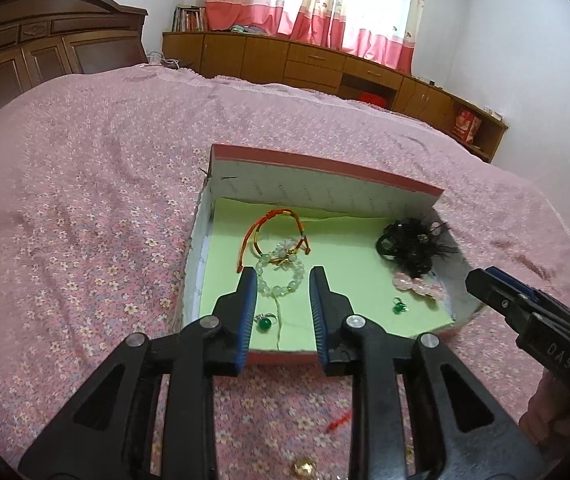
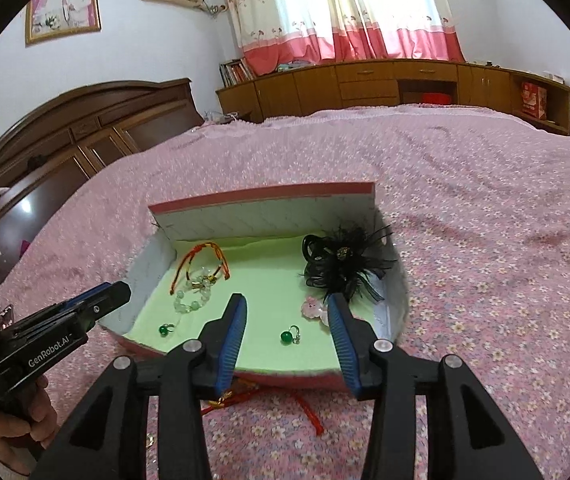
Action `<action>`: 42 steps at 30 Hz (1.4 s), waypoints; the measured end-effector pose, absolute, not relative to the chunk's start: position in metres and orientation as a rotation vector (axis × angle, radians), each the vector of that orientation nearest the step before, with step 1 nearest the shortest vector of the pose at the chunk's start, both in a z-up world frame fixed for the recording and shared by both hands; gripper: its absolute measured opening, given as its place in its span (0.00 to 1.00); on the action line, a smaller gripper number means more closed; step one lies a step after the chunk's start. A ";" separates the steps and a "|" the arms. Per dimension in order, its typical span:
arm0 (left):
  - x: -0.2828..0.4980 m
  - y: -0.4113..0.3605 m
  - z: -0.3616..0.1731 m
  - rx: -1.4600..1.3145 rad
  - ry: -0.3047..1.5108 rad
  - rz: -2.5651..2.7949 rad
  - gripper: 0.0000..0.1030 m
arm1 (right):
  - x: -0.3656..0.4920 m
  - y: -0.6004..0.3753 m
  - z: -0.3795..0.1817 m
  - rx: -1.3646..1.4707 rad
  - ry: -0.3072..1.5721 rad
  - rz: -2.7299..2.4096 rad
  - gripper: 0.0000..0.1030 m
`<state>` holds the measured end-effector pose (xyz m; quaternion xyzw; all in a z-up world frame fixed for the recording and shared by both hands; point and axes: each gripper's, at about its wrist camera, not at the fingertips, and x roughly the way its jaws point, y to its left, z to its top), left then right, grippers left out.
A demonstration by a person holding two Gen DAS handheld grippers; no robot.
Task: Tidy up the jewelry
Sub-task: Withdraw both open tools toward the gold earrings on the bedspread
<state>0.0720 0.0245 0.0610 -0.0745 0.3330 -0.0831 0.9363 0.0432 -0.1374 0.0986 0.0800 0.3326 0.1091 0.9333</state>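
With both grippers hovering over the near edge of the box (image 1: 325, 168), neither one is holding anything. The left gripper (image 1: 283, 276) has its blue pads spread a bit, and you can see the clear bead bracelet (image 1: 281, 278) through the gap, lying flat on the green lining and not touched. The right gripper (image 2: 287, 302) is spread wider, with a green ring (image 2: 287, 336) showing between its fingers, also just lying on the lining.

Inside the box: a red and orange cord bracelet (image 1: 277, 232) at the far left, overlapping the bead one. A second green ring (image 1: 265, 322) sits near left, just beside the left gripper's left pad. The black feathery hair clip (image 2: 345, 268) is at the far right against the wall, with a pink flower piece (image 2: 313, 306) right in front of it.

The box sits on a pink flowered bedspread (image 1: 85, 200). Outside it, near the front edge, there's a red cord (image 2: 309, 412) on the bedspread, and a small gold thing (image 1: 305, 470) I can't make out.
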 end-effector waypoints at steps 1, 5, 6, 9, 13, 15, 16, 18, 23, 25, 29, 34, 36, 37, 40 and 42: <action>0.070 0.024 0.063 -0.154 0.681 -0.173 0.18 | 0.041 -0.139 0.100 0.167 0.678 0.223 0.44; 0.061 0.025 0.069 -0.160 0.689 -0.186 0.18 | 0.026 -0.147 0.106 0.185 0.670 0.224 0.45; 0.058 0.026 0.070 -0.160 0.694 -0.189 0.18 | 0.023 -0.148 0.107 0.189 0.670 0.222 0.45; 0.051 0.027 0.071 -0.159 0.709 -0.197 0.18 | 0.014 -0.153 0.109 0.200 0.673 0.219 0.45; 0.043 0.029 0.069 -0.163 0.735 -0.204 0.19 | 0.001 -0.157 0.108 0.206 0.685 0.207 0.45; 0.039 0.030 0.065 -0.165 0.754 -0.209 0.19 | -0.006 -0.160 0.106 0.211 0.694 0.205 0.45; 0.038 0.030 0.062 -0.167 0.765 -0.211 0.19 | -0.009 -0.160 0.104 0.211 0.700 0.204 0.45; 0.035 0.029 0.058 -0.167 0.780 -0.215 0.19 | -0.014 -0.161 0.100 0.207 0.715 0.202 0.45; 0.030 0.025 0.047 -0.156 0.820 -0.226 0.19 | -0.026 -0.166 0.088 0.206 0.752 0.193 0.45; 0.027 0.023 0.042 -0.157 0.836 -0.235 0.19 | -0.030 -0.168 0.084 0.210 0.765 0.189 0.45; 0.021 0.020 0.033 -0.148 0.873 -0.245 0.19 | -0.035 -0.172 0.077 0.208 0.787 0.179 0.45; 0.015 0.019 0.021 -0.147 0.922 -0.255 0.19 | -0.037 -0.175 0.070 0.212 0.805 0.170 0.45; 0.013 0.018 0.017 -0.149 0.939 -0.263 0.19 | -0.038 -0.175 0.068 0.213 0.810 0.169 0.45; 0.012 0.018 0.016 -0.151 0.947 -0.267 0.19 | -0.038 -0.175 0.067 0.213 0.811 0.170 0.45; 0.010 0.014 0.011 -0.151 0.967 -0.281 0.19 | -0.039 -0.174 0.066 0.214 0.816 0.171 0.45; 0.010 0.012 0.007 -0.149 0.981 -0.290 0.19 | -0.039 -0.174 0.065 0.216 0.820 0.172 0.45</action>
